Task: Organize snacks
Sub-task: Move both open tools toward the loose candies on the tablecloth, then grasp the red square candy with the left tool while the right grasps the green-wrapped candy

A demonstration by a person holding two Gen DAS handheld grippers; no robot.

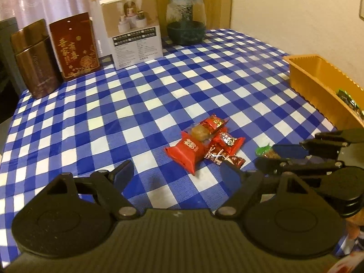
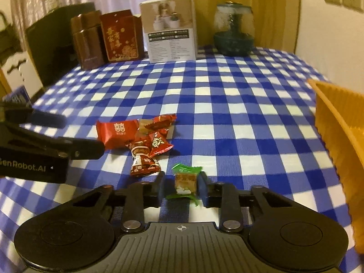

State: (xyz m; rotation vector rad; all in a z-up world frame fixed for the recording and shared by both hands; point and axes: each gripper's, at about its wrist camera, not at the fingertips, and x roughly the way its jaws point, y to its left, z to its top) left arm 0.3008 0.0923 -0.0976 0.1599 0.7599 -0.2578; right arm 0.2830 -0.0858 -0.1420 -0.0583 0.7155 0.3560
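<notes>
A pile of red-wrapped snacks (image 1: 200, 145) (image 2: 136, 136) lies on the blue-and-white checked tablecloth (image 1: 136, 104). My left gripper (image 1: 177, 170) (image 2: 75, 134) is open just in front of the pile, with the nearest red packet between its fingertips but untouched. To the right of the pile, a single green-wrapped snack (image 2: 185, 179) (image 1: 265, 151) rests low on the cloth. My right gripper (image 2: 182, 182) (image 1: 277, 157) is shut on it, one blue pad on each side. An orange plastic tray (image 1: 318, 79) (image 2: 336, 118) stands at the right with dark green packets (image 1: 348, 100) inside.
Along the table's back edge stand a brown tin (image 1: 34, 59), a red tin with gold characters (image 1: 75, 45), a white product box (image 1: 134, 29) and a glass jar on a dark bowl (image 1: 185, 20). A dark cabinet (image 2: 52, 43) stands past the left edge.
</notes>
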